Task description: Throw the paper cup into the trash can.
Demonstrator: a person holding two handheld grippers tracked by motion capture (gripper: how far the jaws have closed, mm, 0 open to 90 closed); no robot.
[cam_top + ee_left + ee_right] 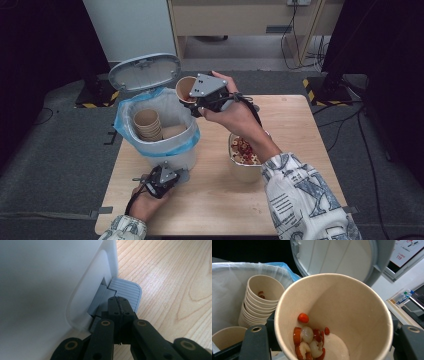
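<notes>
Holding a paper cup (186, 89) in the right gripper (200, 102), tilted over the rim of the bin (165, 145) near the far left of the table (210, 200). Jaws closed onto the cup's sides, as seen in the right gripper view, with the cup (342, 315) between them. Scraps of red and white food (309, 340) sitting at the cup's bottom, not yet tipped out. Left gripper (162, 180) at the near side of the bin, jaws fully closed with nothing between them, tips pressing down on the grey pedal (126, 291) at the bin's base. Lid (145, 71) standing open behind the bin.

Already done, judging from the scene: a stack of cups (147, 124) in the blue-lined bin, another loose cup (174, 131) beside the stack. Bowl (244, 157) of similar food on the table, near the right forearm, probably taking the leftovers. Left to do, most likely: dropping this cup in and letting the pedal go.
</notes>
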